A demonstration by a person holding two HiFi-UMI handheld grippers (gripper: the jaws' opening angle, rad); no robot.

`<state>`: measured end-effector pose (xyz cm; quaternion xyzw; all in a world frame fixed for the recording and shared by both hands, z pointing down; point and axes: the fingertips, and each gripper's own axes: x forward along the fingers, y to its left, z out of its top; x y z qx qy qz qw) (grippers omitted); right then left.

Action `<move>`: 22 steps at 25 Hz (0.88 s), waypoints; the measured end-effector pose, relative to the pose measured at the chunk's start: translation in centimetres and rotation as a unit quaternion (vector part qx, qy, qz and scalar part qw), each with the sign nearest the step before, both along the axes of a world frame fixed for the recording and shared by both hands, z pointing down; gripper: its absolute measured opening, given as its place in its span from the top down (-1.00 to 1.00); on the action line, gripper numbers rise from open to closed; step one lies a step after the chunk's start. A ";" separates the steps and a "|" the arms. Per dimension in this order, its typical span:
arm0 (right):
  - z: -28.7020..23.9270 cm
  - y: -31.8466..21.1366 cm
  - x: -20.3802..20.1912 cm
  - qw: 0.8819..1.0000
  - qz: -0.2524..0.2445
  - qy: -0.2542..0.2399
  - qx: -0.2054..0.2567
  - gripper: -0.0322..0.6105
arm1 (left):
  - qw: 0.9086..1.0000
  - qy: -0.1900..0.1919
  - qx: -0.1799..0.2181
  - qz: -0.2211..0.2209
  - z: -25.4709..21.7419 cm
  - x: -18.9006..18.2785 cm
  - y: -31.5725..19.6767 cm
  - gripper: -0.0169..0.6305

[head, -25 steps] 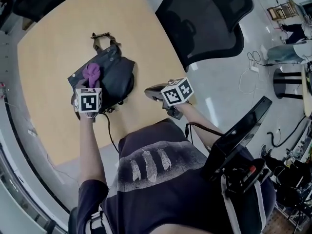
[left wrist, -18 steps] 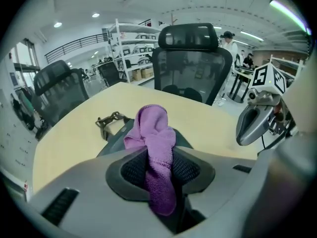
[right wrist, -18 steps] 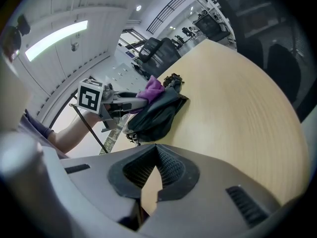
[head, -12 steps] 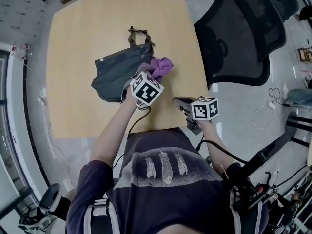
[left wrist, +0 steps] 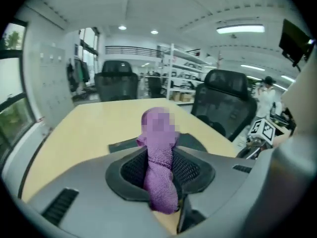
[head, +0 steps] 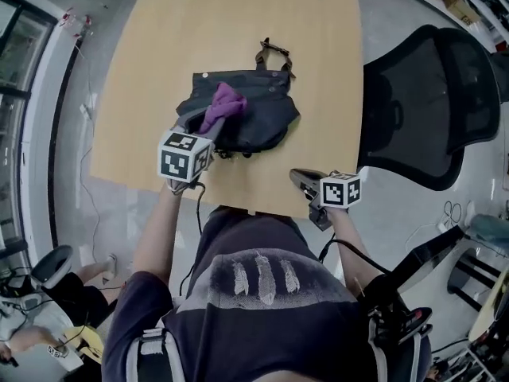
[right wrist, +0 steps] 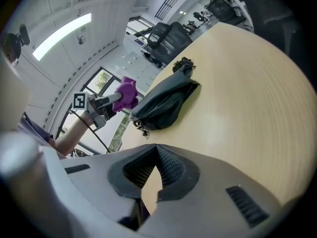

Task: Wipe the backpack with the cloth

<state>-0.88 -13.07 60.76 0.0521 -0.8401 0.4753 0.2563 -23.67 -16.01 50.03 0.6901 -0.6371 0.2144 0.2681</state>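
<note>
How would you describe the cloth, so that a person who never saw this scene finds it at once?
On the light wooden table lies a dark backpack. At its left side, the left tongs pinch a cloth. It is purple, the only brightly coloured thing there.

No words, numbers or brand names can be read anywhere here. The white cube with black square patterns on the left gripper shows only blocky marks, not letters. The same kind of white patterned cube sits on the right gripper. The person's dark shirt has three pale feather shapes and no writing.
</note>
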 end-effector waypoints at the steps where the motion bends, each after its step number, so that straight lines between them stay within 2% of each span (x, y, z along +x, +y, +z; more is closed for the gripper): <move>1: 0.0 0.2 -0.5 1.000 -0.010 0.002 0.001 0.89 | 0.999 -0.005 -0.010 -0.041 0.6 -3.2 1.7 0.52; 4: -0.5 0.6 -2.5 0.999 -0.036 0.003 0.009 0.89 | 0.989 -0.023 -0.046 -0.135 3.2 -11.4 5.8 0.52; 7: -1.1 1.2 -4.5 0.998 -0.052 0.008 0.026 0.89 | 0.982 -0.043 -0.078 -0.168 6.2 -16.4 7.1 0.52; 9: -1.5 1.5 -5.3 0.998 -0.050 0.016 0.037 0.89 | 0.983 -0.037 -0.088 -0.156 8.0 -17.3 6.2 0.52; 12: -2.3 1.9 -6.6 0.998 -0.029 0.026 0.045 0.89 | 0.989 -0.025 -0.089 -0.111 9.5 -16.6 4.3 0.53; 15: -3.0 2.8 -7.4 0.998 -0.001 0.033 0.044 0.89 | 0.996 -0.031 -0.069 -0.054 8.8 -14.7 3.5 0.53; 18: -3.0 3.7 -8.2 0.998 0.021 0.045 0.039 0.89 | 0.999 0.001 -0.032 -0.005 6.8 -12.4 3.8 0.52; 20: -2.9 4.5 -9.4 0.998 0.025 0.048 0.039 0.89 | 1.000 0.017 -0.004 -0.013 5.5 -13.0 4.6 0.52; 22: -3.0 5.2 -11.0 0.998 0.021 0.049 0.042 0.89 | 0.999 0.009 0.003 -0.042 5.5 -15.6 6.0 0.52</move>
